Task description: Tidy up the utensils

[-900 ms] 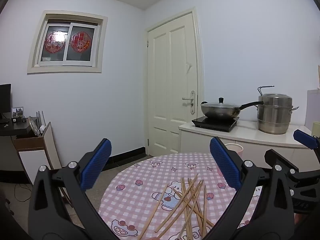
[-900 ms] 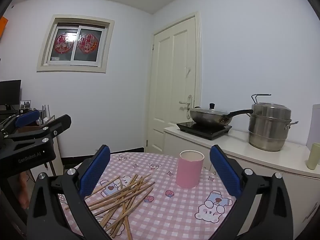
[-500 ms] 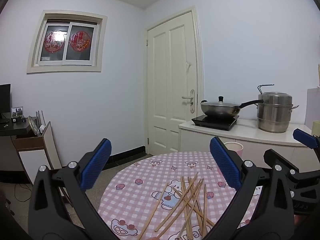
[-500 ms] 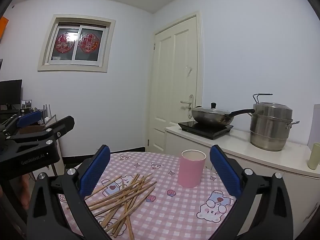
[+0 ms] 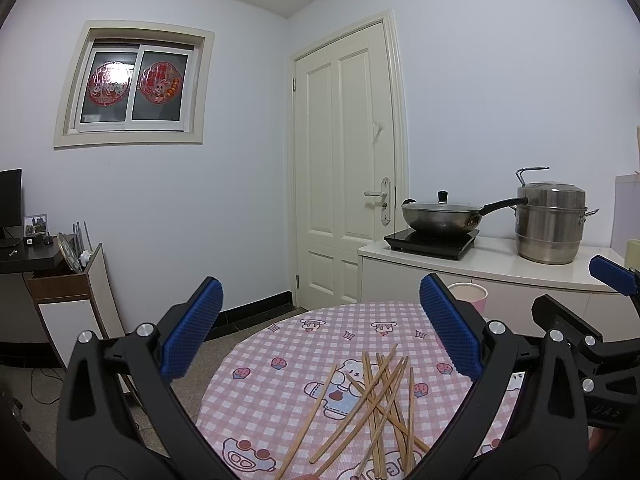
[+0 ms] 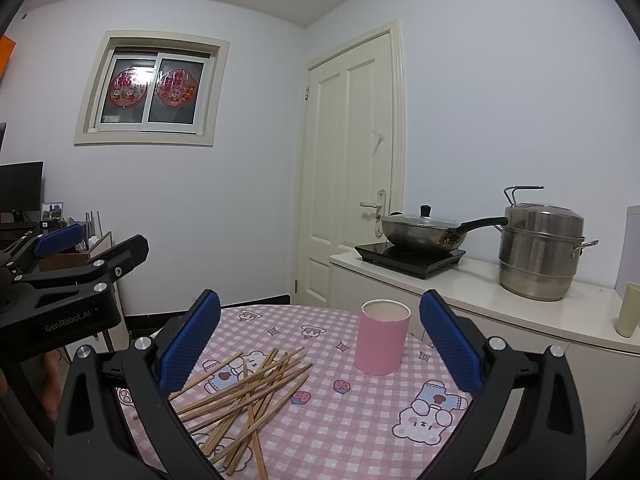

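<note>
Two sets of jaws gape wide, empty, low in frame. Between them, chopsticks [image 6: 248, 396] lie crisscrossed on the table [image 6: 360, 432], left of a pink cup [image 6: 382, 338]. Light, stiff, likely slippery; grip one mid-shaft.

Left tool [image 5: 320, 336] and right tool [image 6: 320, 336] held level, jaws wide apart.

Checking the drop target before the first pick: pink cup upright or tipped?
Upright. The pink cup stands on the checkered tablecloth, open rim up, apart from the chopstick pile.
</note>
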The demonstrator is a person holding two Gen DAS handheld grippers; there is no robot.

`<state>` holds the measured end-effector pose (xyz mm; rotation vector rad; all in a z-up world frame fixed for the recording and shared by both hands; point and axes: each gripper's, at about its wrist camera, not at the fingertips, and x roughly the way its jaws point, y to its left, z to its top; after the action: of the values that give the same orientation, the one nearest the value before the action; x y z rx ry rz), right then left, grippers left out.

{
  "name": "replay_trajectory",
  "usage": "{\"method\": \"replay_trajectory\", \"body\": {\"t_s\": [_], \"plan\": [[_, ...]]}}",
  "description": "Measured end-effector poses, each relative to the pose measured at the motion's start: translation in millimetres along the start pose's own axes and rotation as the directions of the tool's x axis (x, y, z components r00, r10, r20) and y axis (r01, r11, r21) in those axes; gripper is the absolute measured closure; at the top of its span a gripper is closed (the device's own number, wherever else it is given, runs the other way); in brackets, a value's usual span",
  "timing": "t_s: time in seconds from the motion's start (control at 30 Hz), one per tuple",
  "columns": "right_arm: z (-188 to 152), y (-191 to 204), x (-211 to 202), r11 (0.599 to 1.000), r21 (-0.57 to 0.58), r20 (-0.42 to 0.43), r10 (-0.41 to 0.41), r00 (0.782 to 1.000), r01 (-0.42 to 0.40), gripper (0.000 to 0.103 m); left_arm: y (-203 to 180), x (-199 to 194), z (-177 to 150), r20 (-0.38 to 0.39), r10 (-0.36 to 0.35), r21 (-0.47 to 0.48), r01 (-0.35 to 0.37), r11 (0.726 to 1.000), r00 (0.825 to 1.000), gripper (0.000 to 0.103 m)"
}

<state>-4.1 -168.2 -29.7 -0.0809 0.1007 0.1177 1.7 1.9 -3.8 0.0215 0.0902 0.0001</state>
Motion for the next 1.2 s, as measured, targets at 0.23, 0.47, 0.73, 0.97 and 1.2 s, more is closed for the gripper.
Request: {"method": "replay_trajectory", "body": {"t_s": [0.23,0.47,0.73,0.97,1.2], "plan": [[1.5,0.5,-0.6,1.000,-0.001,0.000,0.000,1.000,0.000,0.007,0.1,0.2,0.4,-0.002,-0.001,0.002,0.001,1.000,1.000,0.006],[2.8,0.1,-0.5,1.000,-0.001,-0.002,0.000,1.000,0.000,0.007,-0.5,0.8,-0.3,-0.002,0.000,0.003,0.000,1.000,1.000,0.006],[3.0,0.3,-0.1,1.000,0.000,-0.006,0.000,1.000,0.000,0.007,-0.8,2.3,-1.4,-0.006,0.000,0.010,0.000,1.000,1.000,0.006],[3.6,0.0,0.8,1.000,0.000,-0.009,0.000,1.000,0.000,0.007,-1.7,4.4,-3.6,-0.011,0.000,0.018,0.000,1.000,1.000,0.006],[3.9,0.0,2.4,1.000,0.001,-0.012,0.000,1.000,0.000,0.007,-1.9,4.9,-4.4,-0.015,0.002,0.022,-0.001,1.000,1.000,0.006]]}}
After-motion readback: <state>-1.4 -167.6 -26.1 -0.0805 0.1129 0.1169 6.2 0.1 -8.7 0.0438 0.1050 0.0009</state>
